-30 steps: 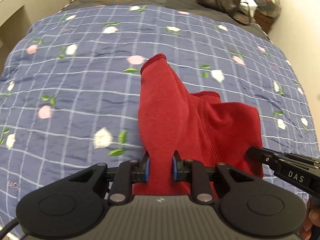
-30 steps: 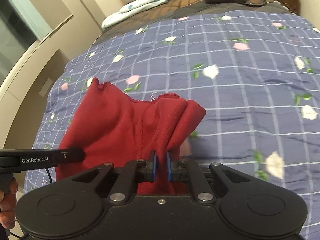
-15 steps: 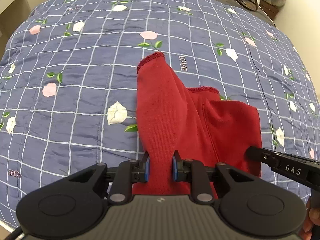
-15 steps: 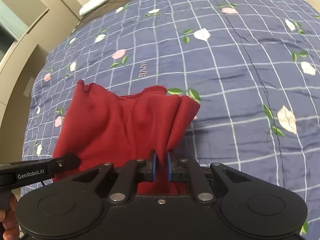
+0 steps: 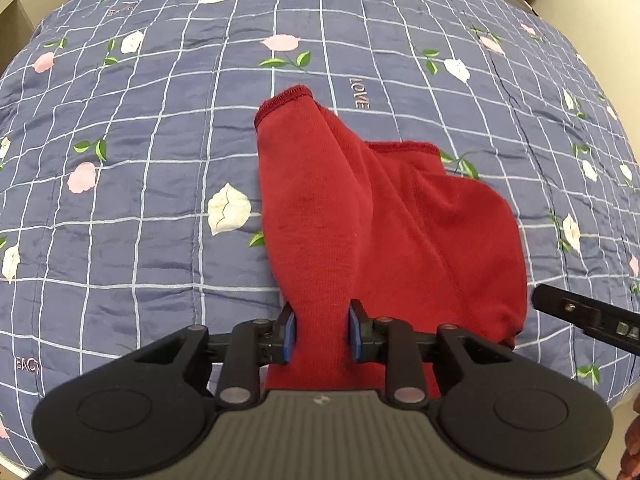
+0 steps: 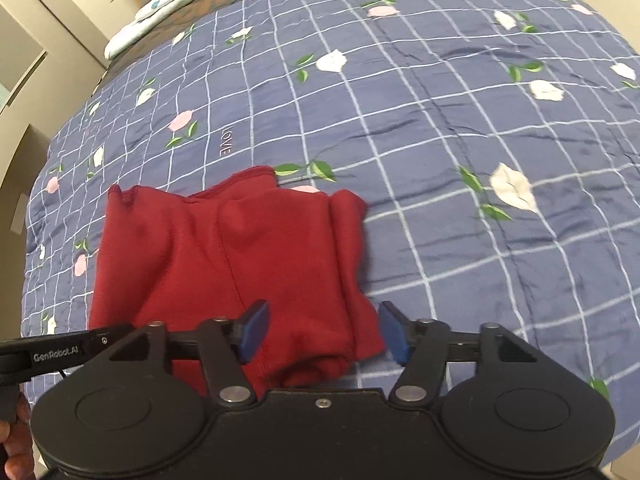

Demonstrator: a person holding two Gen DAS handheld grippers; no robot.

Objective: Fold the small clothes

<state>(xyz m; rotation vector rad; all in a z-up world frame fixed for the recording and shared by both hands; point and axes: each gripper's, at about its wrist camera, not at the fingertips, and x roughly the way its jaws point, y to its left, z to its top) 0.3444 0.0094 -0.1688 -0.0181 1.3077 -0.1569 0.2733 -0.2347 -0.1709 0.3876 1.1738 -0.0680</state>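
Blue checked floral quilt (image 5: 160, 184) covers the bed, with a small red knit garment (image 6: 224, 264) lying mostly flat near its front edge. Left gripper (image 5: 322, 334) is pinched onto a bunched fold at the near hem. Right gripper (image 6: 320, 334) is spread wide, straddling the other near corner without gripping. I'd say lower the left side gently, let go only once it's flat, then smooth out the ridge so the fold stays square.

Even indoor light, soft shadows, no glare.
Strong fisheye bend at edges w/ dark corners; right view slightly blurred, esp. far bedspread (image 6: 440, 128); left view sharper.
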